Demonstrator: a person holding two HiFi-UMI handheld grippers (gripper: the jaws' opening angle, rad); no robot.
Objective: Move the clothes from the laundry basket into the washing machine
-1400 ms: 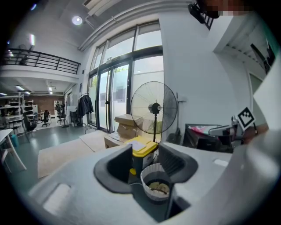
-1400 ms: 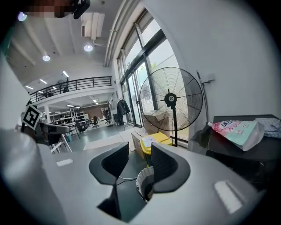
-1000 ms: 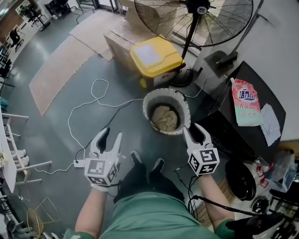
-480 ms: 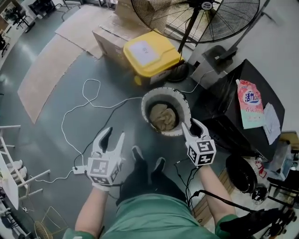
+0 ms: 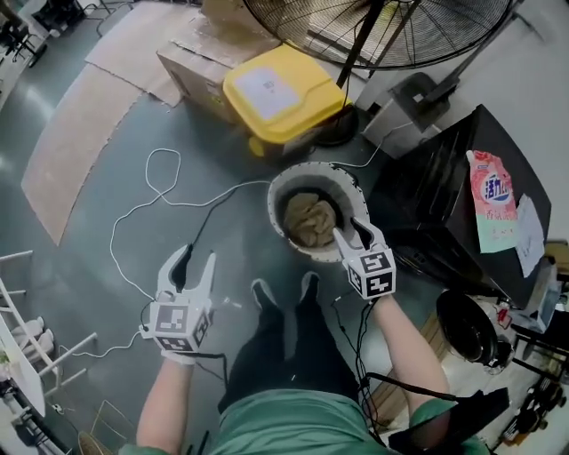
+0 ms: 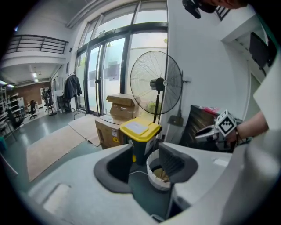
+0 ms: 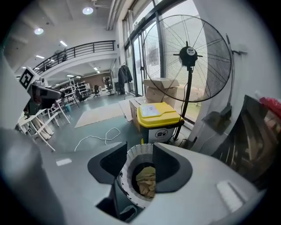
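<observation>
A round white laundry basket (image 5: pixel 277 188) stands on the grey floor with tan clothes (image 5: pixel 309 218) bunched inside. My right gripper (image 5: pixel 351 231) hovers at the basket's near right rim, open, nothing between its fingers. In the right gripper view the basket (image 7: pixel 129 176) and the tan clothes (image 7: pixel 147 180) lie straight ahead between the jaws. My left gripper (image 5: pixel 188 264) is open and empty over bare floor, left of the basket. In the left gripper view the basket (image 6: pixel 153 178) sits just past the jaws. A black machine (image 5: pixel 436 200) stands right of the basket.
A yellow-lidded bin (image 5: pixel 271 93) and a cardboard box (image 5: pixel 191 67) stand behind the basket, with a big standing fan (image 5: pixel 391 27) beyond. A white cable (image 5: pixel 151 191) loops across the floor at left. A pink detergent pouch (image 5: pixel 496 200) lies on the machine. The person's shoes (image 5: pixel 284 298) are near the basket.
Both grippers have come down and forward. The right one has closed in on the basket's near rim; the left one has sunk toward the floor at the left.
</observation>
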